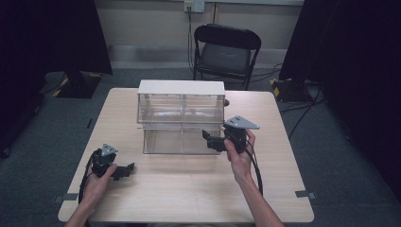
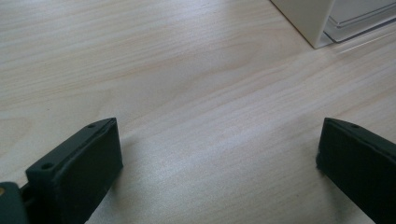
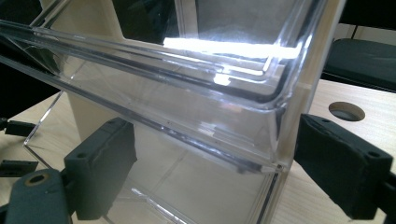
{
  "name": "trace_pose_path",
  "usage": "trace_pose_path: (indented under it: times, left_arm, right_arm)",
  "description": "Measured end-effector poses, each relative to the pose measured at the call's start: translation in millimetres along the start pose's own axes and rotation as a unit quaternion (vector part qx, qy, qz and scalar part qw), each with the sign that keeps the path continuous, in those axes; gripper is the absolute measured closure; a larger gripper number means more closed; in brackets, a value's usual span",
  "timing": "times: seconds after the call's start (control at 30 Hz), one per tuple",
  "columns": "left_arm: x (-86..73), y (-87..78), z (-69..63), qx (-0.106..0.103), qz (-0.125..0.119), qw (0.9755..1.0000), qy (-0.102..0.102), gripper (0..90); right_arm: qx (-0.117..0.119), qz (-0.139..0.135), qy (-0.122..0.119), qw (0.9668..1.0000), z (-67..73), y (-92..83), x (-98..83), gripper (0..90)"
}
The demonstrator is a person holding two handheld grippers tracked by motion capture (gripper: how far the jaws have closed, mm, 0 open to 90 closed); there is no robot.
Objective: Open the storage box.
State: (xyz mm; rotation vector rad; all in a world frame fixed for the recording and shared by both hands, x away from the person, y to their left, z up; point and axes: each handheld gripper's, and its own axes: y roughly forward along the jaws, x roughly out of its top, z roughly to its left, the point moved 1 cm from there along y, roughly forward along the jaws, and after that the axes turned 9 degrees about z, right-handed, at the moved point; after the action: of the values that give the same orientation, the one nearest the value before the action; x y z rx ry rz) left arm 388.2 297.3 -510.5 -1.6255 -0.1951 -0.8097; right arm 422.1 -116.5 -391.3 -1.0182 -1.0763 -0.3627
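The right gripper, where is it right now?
In the high view, the right gripper is raised at the right front corner of the clear plastic drawer cabinet with a white top, its open jaws straddling that corner's edge, right of table centre.

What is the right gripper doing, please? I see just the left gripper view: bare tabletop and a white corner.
Observer: The right gripper is raised at the front right of a clear drawer cabinet, pointing at it; your white corner is part of that cabinet.
Operator: Has it gripped anything?
Observer: Not visibly. In the right gripper view its jaws stand apart on either side of the clear corner of a drawer.
Operator: And where does my left gripper sit?
Observer: In the high view the left gripper is low at the table, near its left front, apart from the cabinet.
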Motion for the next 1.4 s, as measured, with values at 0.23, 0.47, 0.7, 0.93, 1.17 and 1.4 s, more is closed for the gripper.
trace_pose_path:
  times: [0.23, 0.47, 0.7, 0.93, 1.17, 1.4]
  left_arm:
    - [0.0, 0.0, 0.1, 0.0, 0.0, 1.0, 0.001, 0.0]
    - [0.0, 0.0, 0.0, 0.0, 0.0, 1.0, 0.0, 0.0]
    - [0.0, 0.0, 0.0, 0.0, 0.0, 1.0, 0.0, 0.0]
    - [0.0, 0.0, 0.0, 0.0, 0.0, 1.0, 0.0, 0.0]
    - [0.0, 0.0, 0.0, 0.0, 0.0, 1.0, 0.0, 0.0]
    - [0.0, 0.0, 0.0, 0.0, 0.0, 1.0, 0.0, 0.0]
  right_arm:
    - [0.001, 0.0, 0.001, 1.0, -0.1, 0.2, 0.0, 12.2]
    - [0.002, 0.0, 0.001, 1.0, -0.2, 0.5, 0.1, 12.2]
    - [0.003, -0.001, 0.002, 1.0, -0.1, 0.7, 0.4, 12.2]
    - [0.004, -0.001, 0.002, 1.0, -0.3, 0.8, 0.4, 12.2]
    - [0.005, 0.0, 0.003, 1.0, -0.5, 1.0, 0.5, 12.2]
    - [0.002, -0.001, 0.004, 1.0, 0.2, 0.7, 0.4, 12.2]
